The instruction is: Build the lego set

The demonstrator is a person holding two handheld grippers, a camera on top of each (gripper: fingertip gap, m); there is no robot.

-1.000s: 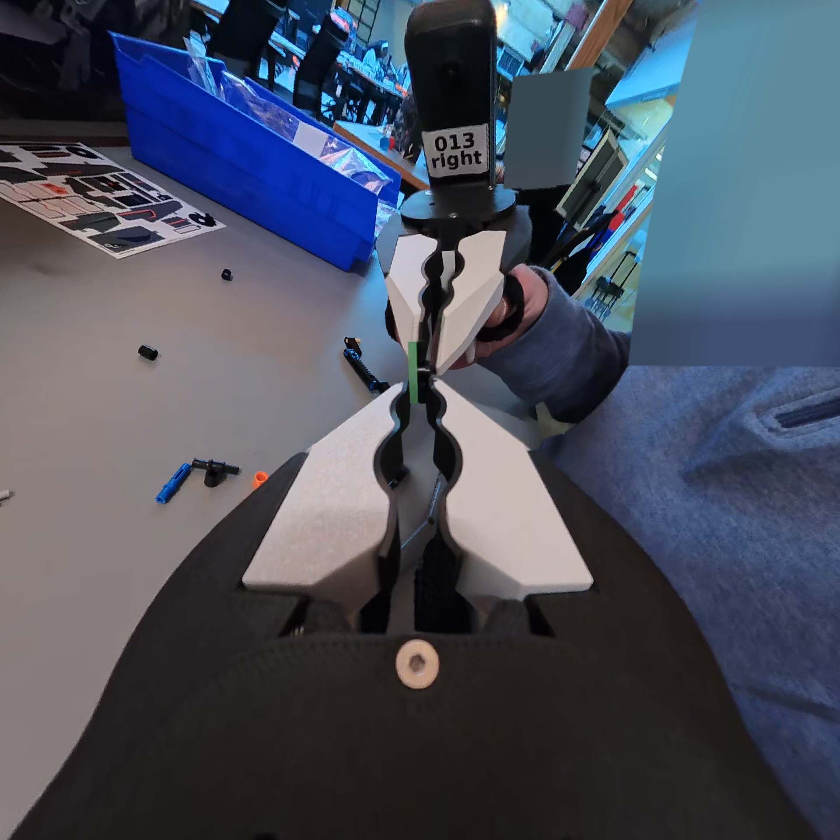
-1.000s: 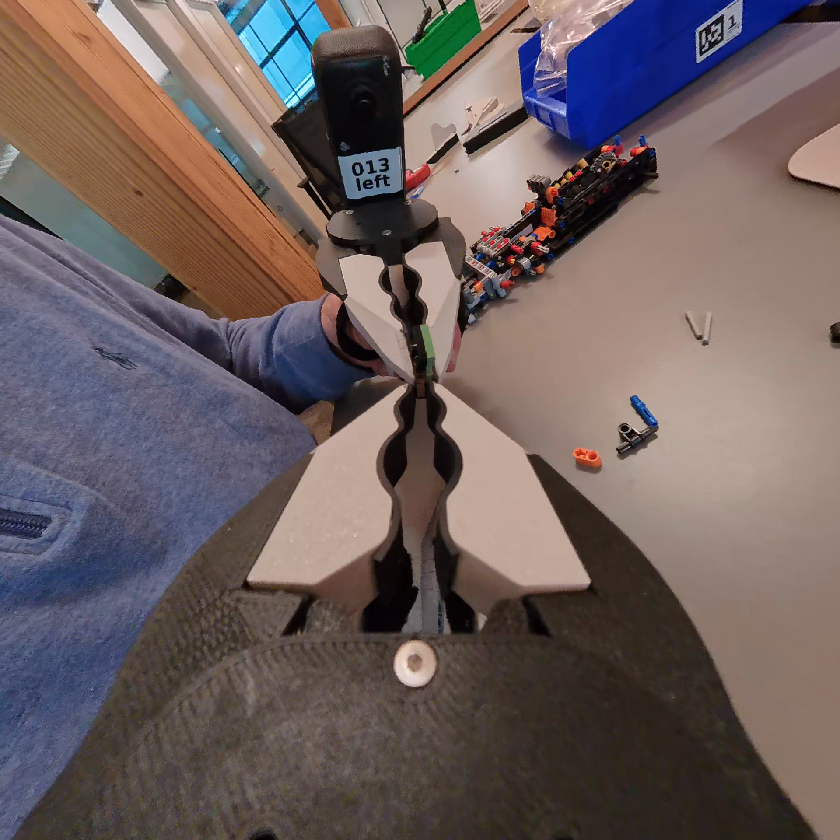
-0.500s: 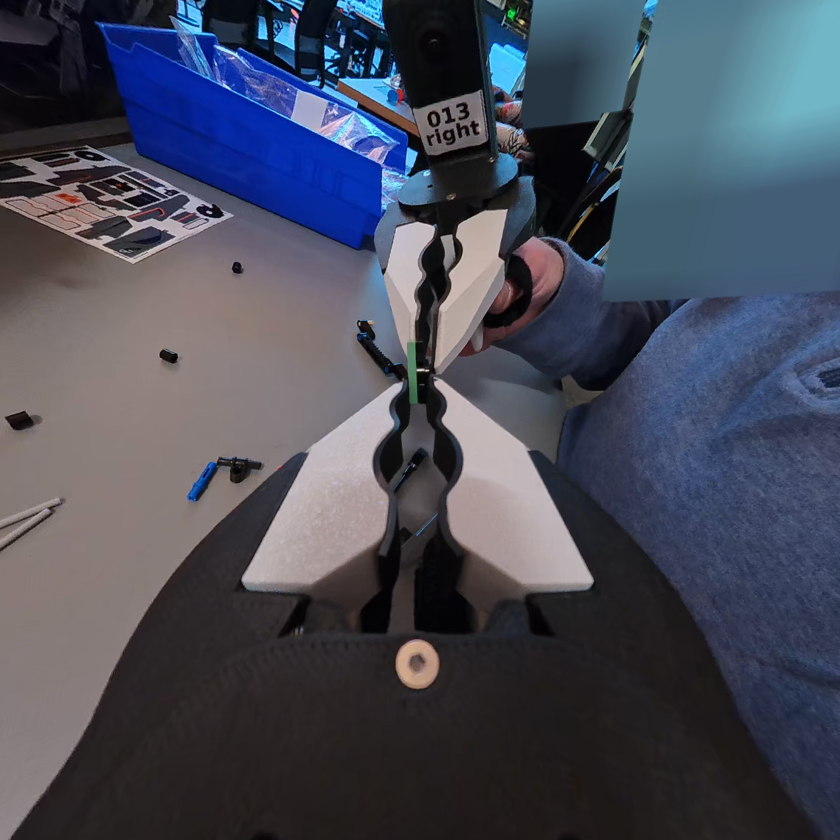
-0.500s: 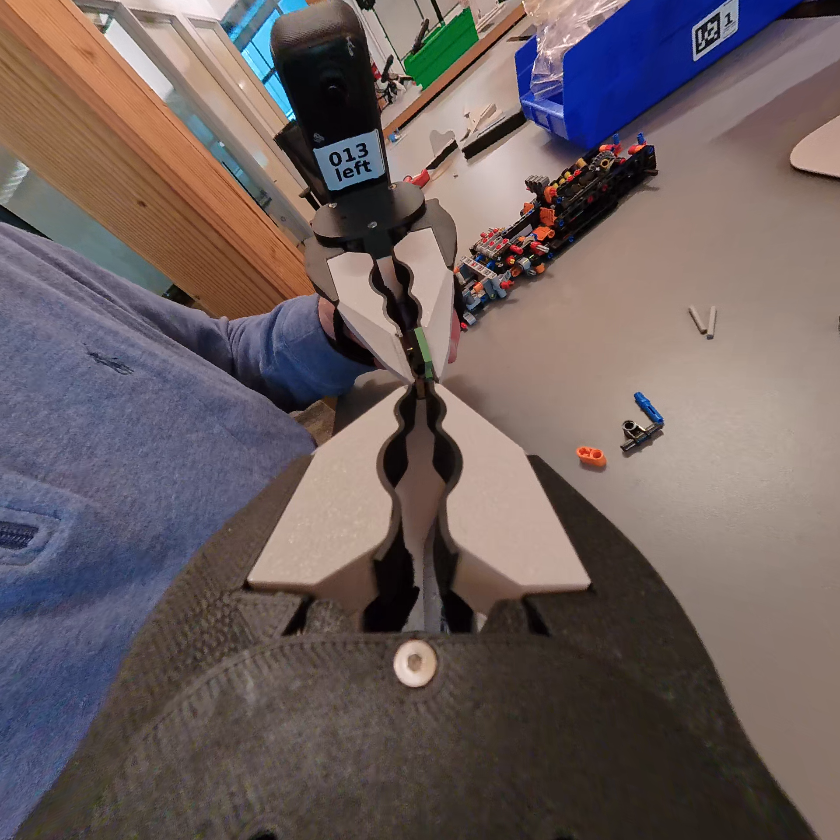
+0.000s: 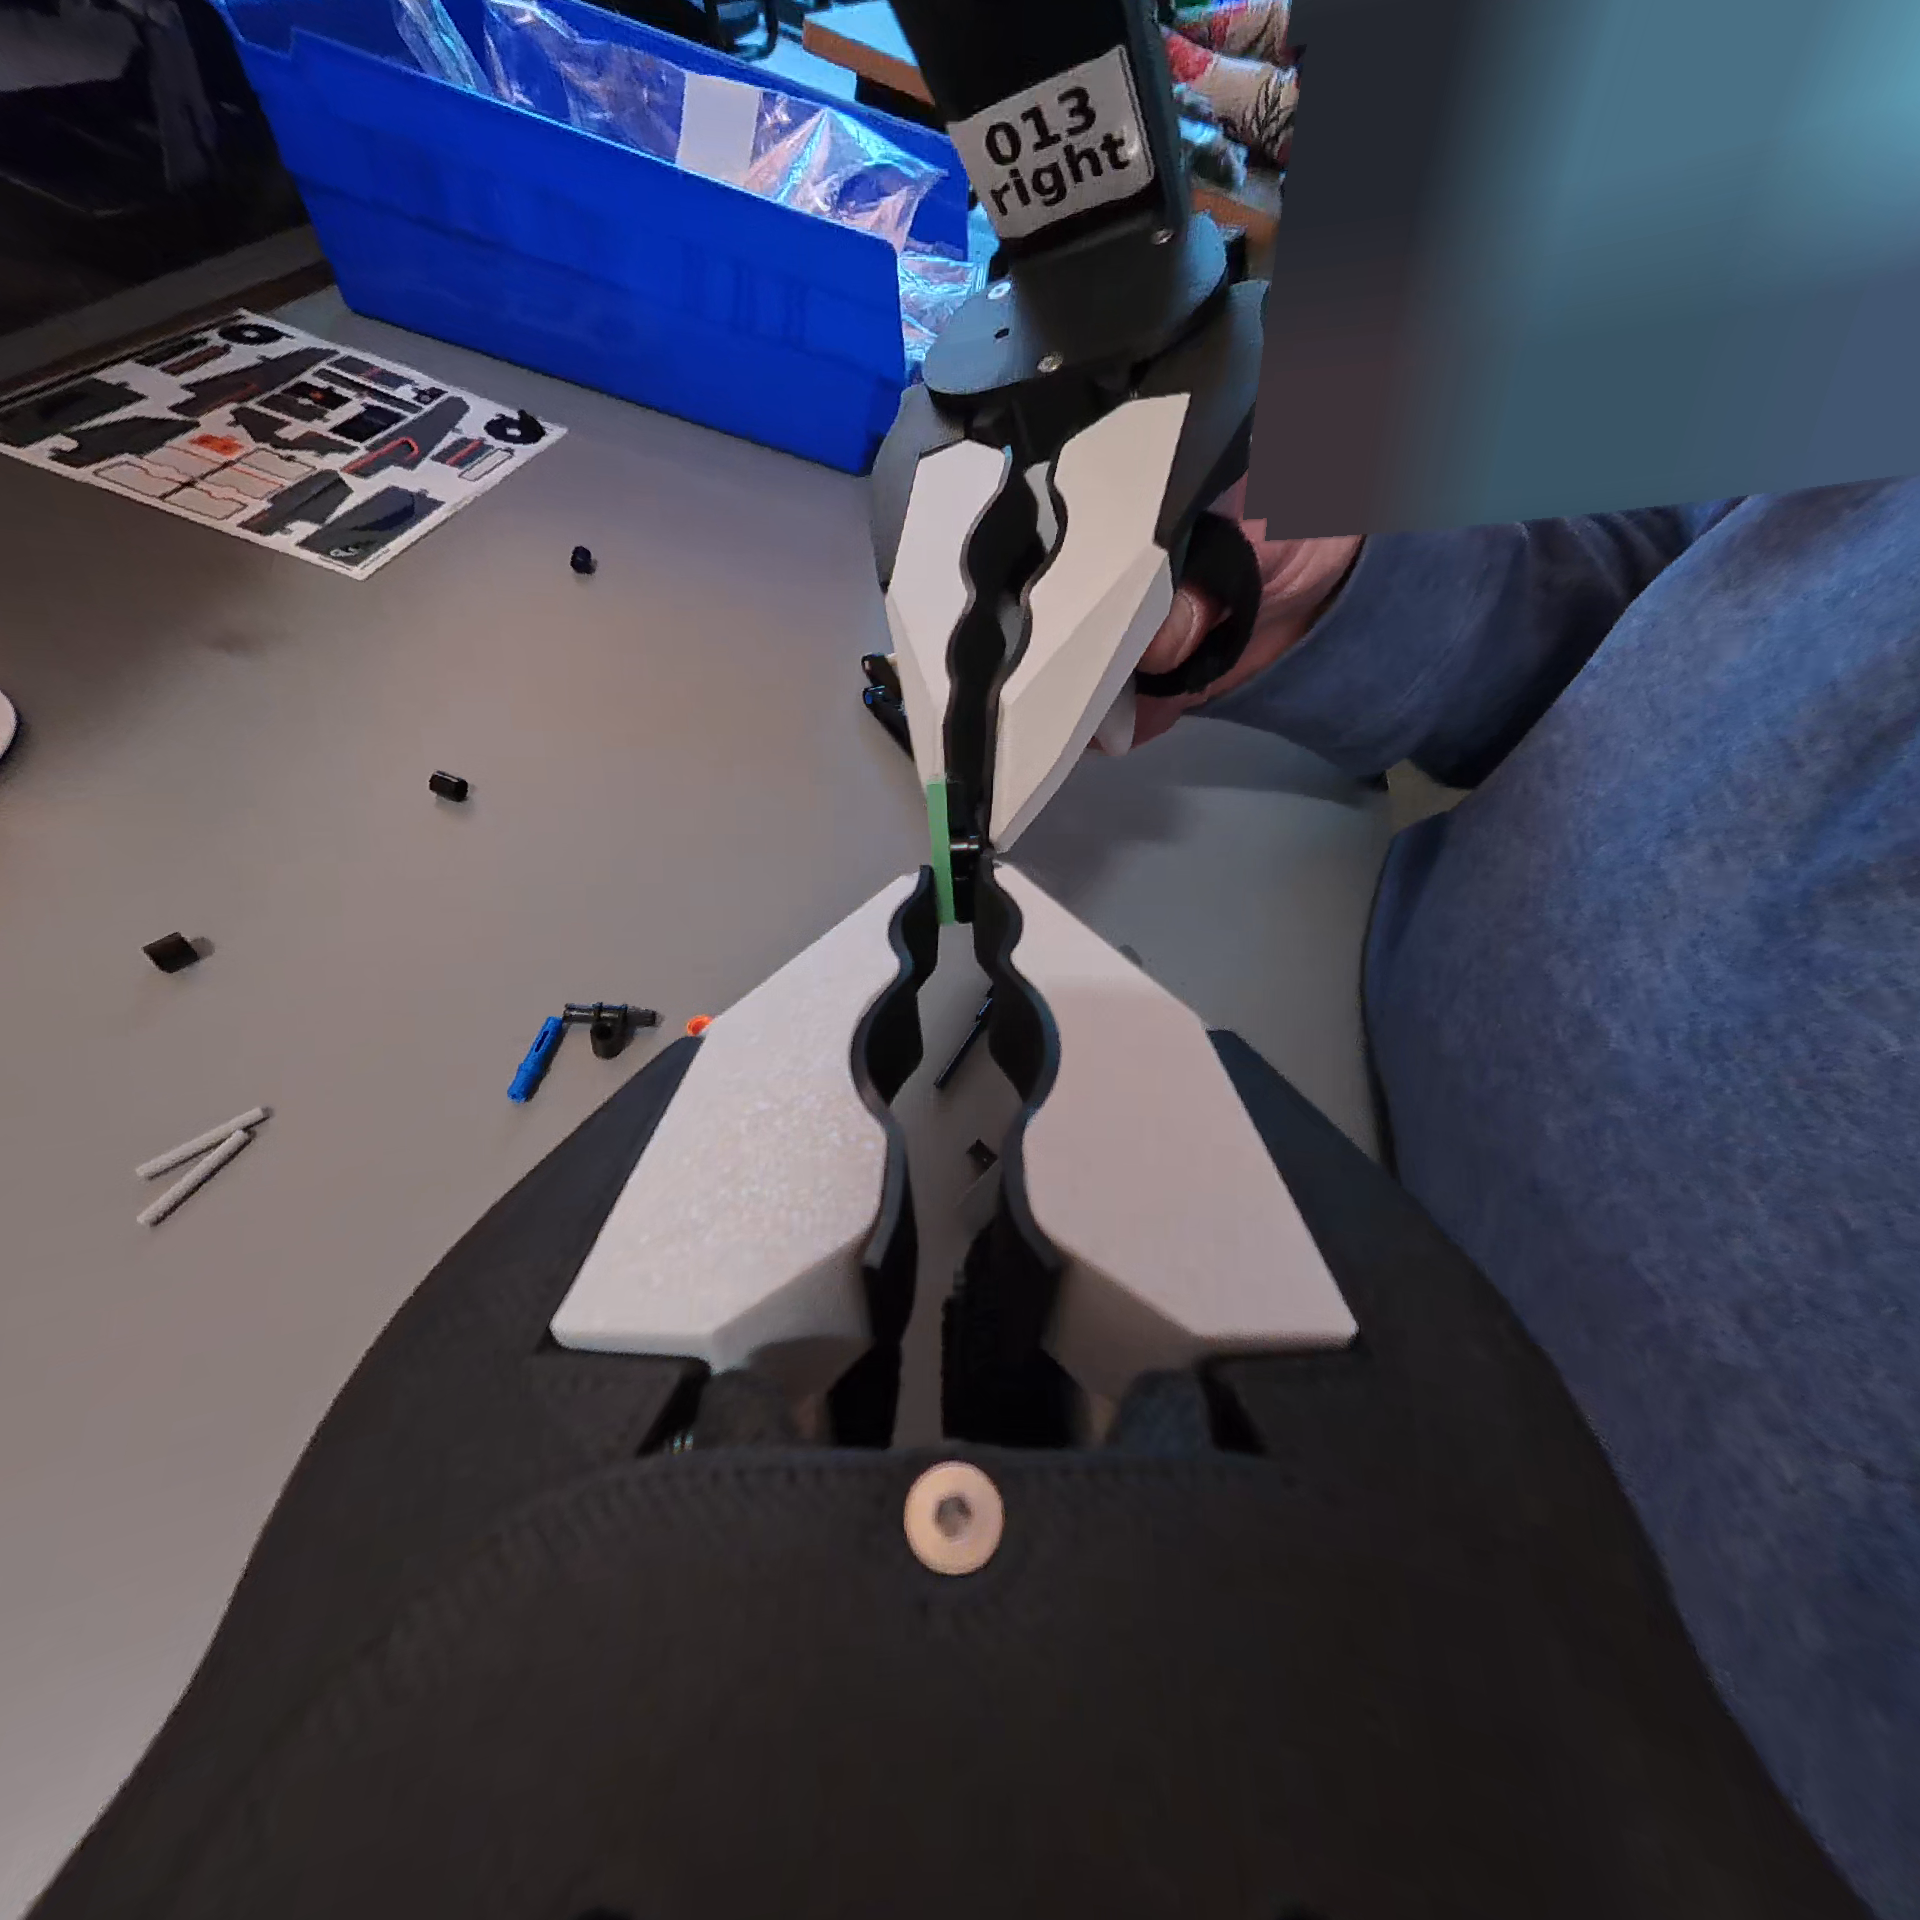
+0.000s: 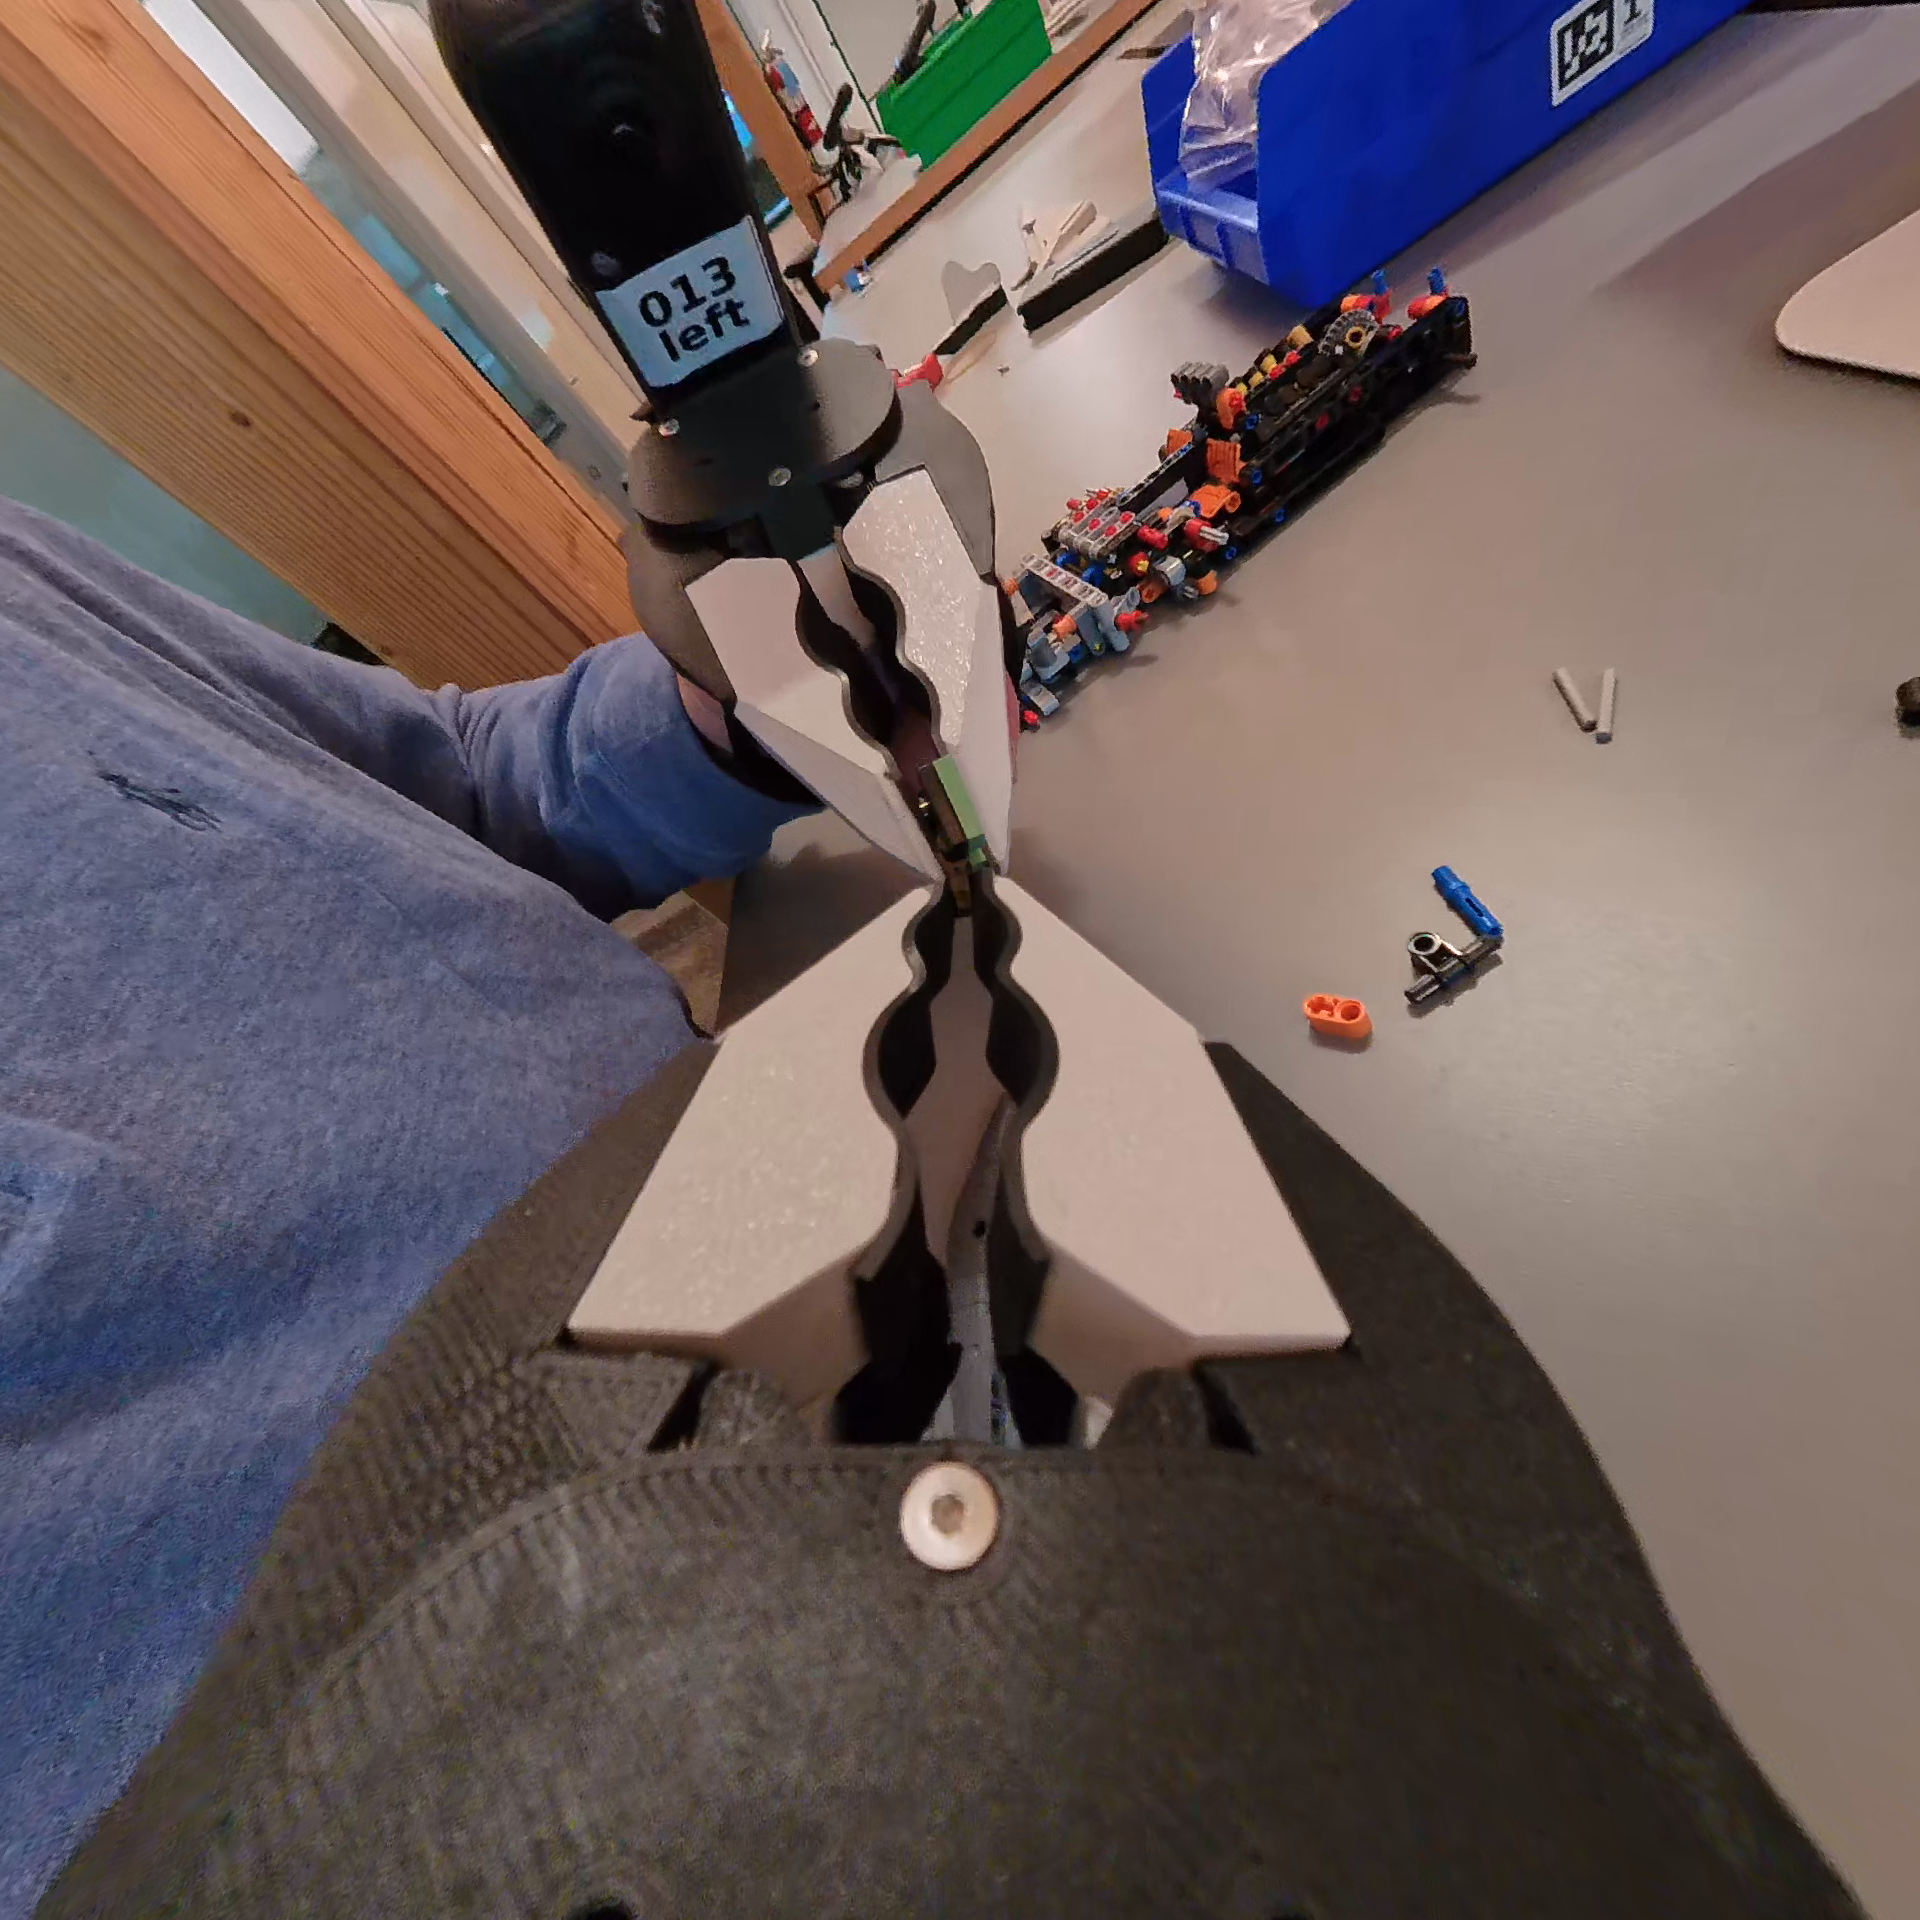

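My left gripper (image 5: 956, 899) is shut on a small flat green Lego piece (image 5: 940, 852), which sticks out past its tips. My right gripper (image 5: 971, 831) comes in from above, tip to tip with it, shut on a small black piece (image 5: 966, 862) pressed against the green one. In the right wrist view my right gripper (image 6: 961, 899) meets the left gripper (image 6: 961, 868), and the green piece (image 6: 958, 805) shows between the left fingers. Both are held in the air over the near edge of the grey table (image 6: 1558, 1143). The partly built black, orange and red model (image 6: 1247, 499) lies farther back.
A blue bin (image 5: 582, 229) with plastic bags and a sticker sheet (image 5: 270, 436) lie at the back. Loose parts on the table: a blue pin with a black connector (image 6: 1455, 935), an orange piece (image 6: 1337, 1016), two grey axles (image 6: 1584, 701), small black bits (image 5: 449, 787). The person's blue sleeve (image 6: 582, 748) is close by.
Both grippers stay tip to tip on the same pieces. The pair has tilted and shifted slightly, so each opposite gripper now leans and more of the table shows.
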